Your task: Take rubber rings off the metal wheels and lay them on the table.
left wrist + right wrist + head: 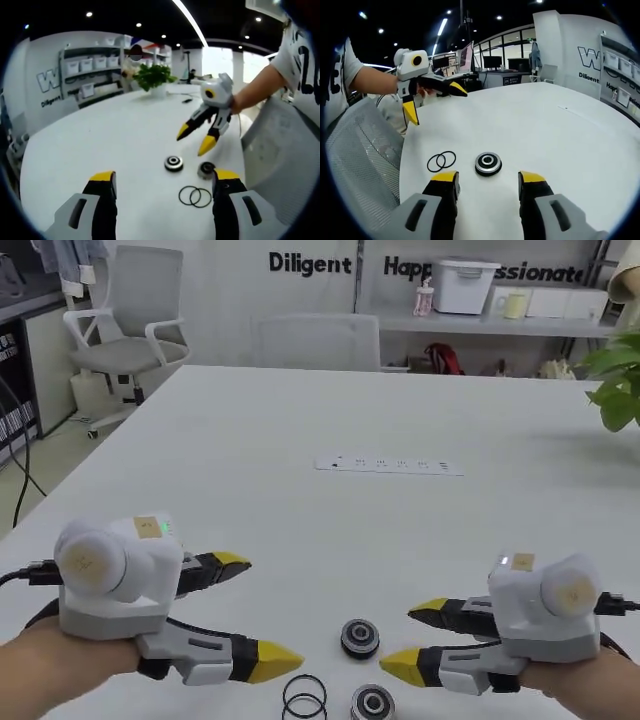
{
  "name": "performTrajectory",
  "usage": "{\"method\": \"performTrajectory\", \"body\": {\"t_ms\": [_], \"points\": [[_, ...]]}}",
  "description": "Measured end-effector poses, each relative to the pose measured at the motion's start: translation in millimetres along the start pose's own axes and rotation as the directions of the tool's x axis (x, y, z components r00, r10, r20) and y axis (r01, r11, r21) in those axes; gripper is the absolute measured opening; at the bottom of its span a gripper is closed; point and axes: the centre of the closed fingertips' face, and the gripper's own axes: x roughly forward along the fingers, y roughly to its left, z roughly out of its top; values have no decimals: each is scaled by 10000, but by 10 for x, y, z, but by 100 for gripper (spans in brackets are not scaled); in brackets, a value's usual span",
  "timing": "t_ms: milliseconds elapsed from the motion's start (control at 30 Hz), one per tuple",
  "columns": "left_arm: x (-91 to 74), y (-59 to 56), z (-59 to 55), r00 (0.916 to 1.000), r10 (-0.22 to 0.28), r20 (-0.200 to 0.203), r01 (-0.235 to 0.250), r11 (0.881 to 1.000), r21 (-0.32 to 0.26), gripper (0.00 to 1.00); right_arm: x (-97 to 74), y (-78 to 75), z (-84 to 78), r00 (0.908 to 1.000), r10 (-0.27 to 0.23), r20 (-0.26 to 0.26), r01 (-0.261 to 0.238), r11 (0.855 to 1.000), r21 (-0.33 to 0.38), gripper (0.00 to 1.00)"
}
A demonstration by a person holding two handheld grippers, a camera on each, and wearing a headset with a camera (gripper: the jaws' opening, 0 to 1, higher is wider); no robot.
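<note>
While both grippers hang spread and empty over the table [300, 430] — left [265, 610], right [402, 637] — two rings [304, 696] lie overlapped beside the near wheel [373, 703], the far wheel [359, 636] just beyond. A skewed pinch could send a loose wheel skidding — or drag the rings.

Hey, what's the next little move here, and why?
Probably ease the right gripper forward to the wheel just ahead of its open jaws. Two rings already lie on the table, and this wheel seems to carry a dark band round its rim.
</note>
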Motion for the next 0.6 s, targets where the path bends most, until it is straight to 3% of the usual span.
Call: {"method": "performTrajectory", "body": {"t_ms": [600], "points": [[226, 18, 5, 9996, -261, -75, 260, 9996, -110, 77, 72, -22, -37, 10000, 45, 10, -45, 10000, 62, 47]]}}
